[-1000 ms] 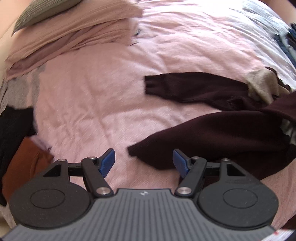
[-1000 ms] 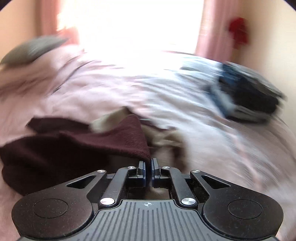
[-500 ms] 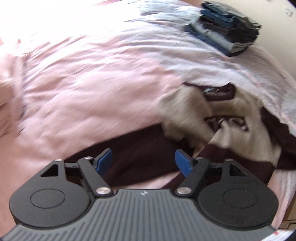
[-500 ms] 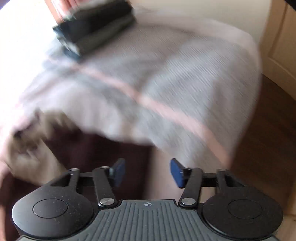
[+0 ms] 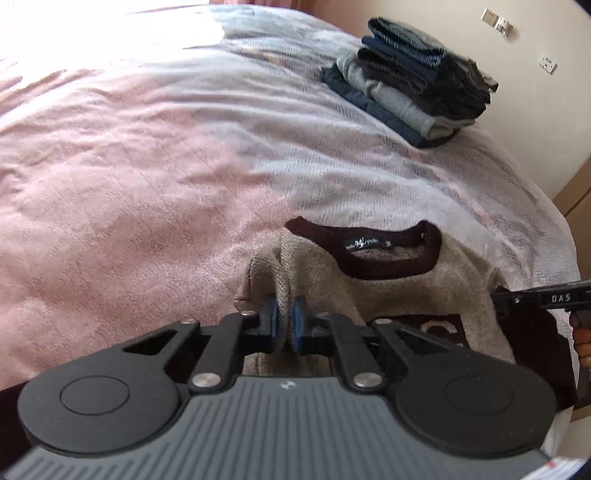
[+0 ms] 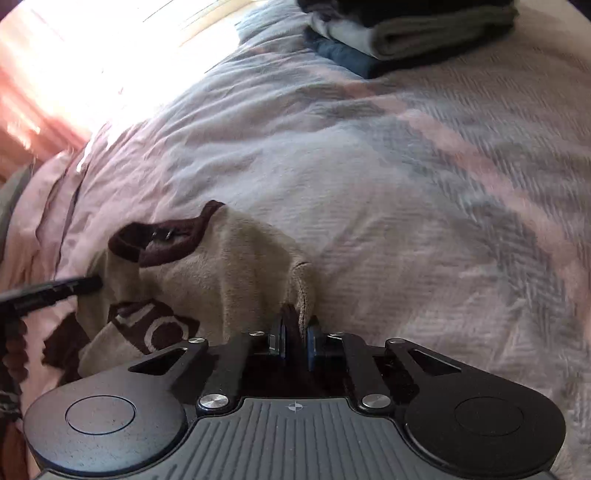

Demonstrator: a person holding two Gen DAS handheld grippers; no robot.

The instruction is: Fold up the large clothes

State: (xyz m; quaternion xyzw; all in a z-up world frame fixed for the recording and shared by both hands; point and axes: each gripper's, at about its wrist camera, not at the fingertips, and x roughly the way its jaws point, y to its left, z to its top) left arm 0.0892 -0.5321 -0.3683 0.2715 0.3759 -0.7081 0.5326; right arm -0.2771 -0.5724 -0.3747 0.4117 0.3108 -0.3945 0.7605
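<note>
A beige sweater (image 5: pixel 388 291) with a dark maroon collar and maroon sleeves lies front side up on the pink bedspread (image 5: pixel 147 166). My left gripper (image 5: pixel 285 321) is shut on a pinched ridge of beige fabric at the sweater's left shoulder. In the right wrist view the same sweater (image 6: pixel 221 266) spreads to the left, and my right gripper (image 6: pixel 295 339) is closing its jaws on the fabric at the other shoulder seam, pads pressing on it. Each gripper shows at the edge of the other's view: the right gripper (image 5: pixel 539 299) and the left gripper (image 6: pixel 51 290).
A stack of folded dark and grey clothes (image 5: pixel 410 81) sits at the far right of the bed, also the stack (image 6: pixel 406 33) at the top of the right wrist view. Pink and grey bedspread (image 6: pixel 406 184) stretches beyond the sweater. A hand (image 5: pixel 581 332) shows at the right edge.
Both grippers swung over from the maroon sleeves to the sweater's shoulders and dropped onto them. Both stood open half a second ago and now pinch beige fabric.
</note>
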